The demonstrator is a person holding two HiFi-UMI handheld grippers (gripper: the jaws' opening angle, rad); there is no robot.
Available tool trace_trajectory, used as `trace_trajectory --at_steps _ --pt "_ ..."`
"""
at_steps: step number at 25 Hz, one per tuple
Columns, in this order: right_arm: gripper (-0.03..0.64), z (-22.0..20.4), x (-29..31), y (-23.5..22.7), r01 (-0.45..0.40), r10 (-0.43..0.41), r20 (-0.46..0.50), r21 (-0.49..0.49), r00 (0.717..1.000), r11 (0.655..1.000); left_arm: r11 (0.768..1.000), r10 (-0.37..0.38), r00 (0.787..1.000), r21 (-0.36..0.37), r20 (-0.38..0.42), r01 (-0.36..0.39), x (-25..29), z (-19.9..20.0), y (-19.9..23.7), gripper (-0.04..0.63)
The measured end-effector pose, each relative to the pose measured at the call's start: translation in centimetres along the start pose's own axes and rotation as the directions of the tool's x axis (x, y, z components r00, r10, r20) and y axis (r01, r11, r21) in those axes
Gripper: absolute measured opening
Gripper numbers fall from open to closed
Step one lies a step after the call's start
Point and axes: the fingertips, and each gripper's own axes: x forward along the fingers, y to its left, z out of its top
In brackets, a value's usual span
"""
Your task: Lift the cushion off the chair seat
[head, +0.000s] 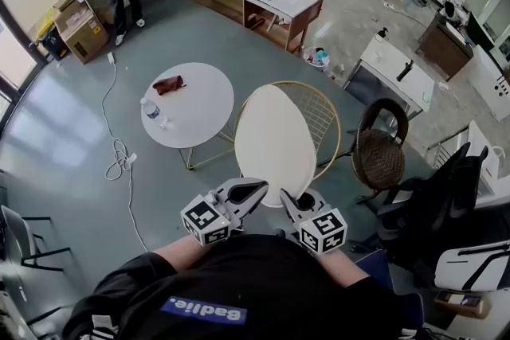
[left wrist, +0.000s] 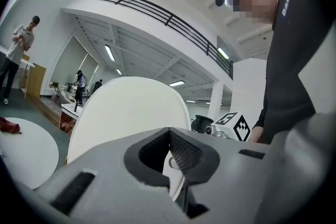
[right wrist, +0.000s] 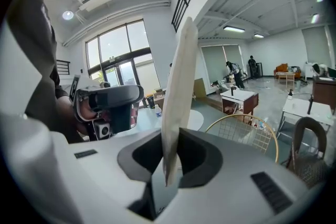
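Your left gripper (head: 251, 193) and right gripper (head: 288, 201) sit side by side low in the head view, each closed on the near edge of the white cushion (head: 275, 141). The cushion tilts up and away from you over the gold wire chair (head: 323, 111), and I judge it already off the seat; whether its far end brushes the chair's back, I cannot tell from here. A round table (head: 195, 127) with a bottle (head: 151, 109) stands just beside the chair, on the left.

Left gripper view: the jaws are pinched on the cushion's rim, with only a thin strip of it between the pads; the broad white face rises ahead; the right gripper's marker cube (left wrist: 234, 125) shows close by on the right.

Right gripper view: the cushion stands edge-on, clamped between the jaws near its lower end; the chair's wire rim shows lower and to the right, apart from the cushion; your left gripper shows at the left.

What could go wrong: both grips are shallow and close together at one end, so the long free part may sag or swing and drag the rim out of one pair of pads. Turn one gripper against the other and the cushion could twist and slip; swing it left and it could knock the bottle; drop the far end and it may catch in the wire back.
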Motion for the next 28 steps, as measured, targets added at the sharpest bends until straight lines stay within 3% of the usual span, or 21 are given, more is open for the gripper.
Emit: trace_trajectory --at_steps 10,28 --pt "0.069 -0.4 0.4 1.3 -0.019 0.018 -0.016 -0.045 1.000 0.999 1.000 -0.015 1.000 0.004 -0.008 0.015 -0.1 -0.4 -0.4 0.014" --pt "0.069 -0.8 0.2 1.3 -0.013 0.012 -0.017 -0.040 1.000 0.999 1.000 -0.023 1.000 0.009 -0.007 0.023 0.0 -0.5 -0.7 0.014"
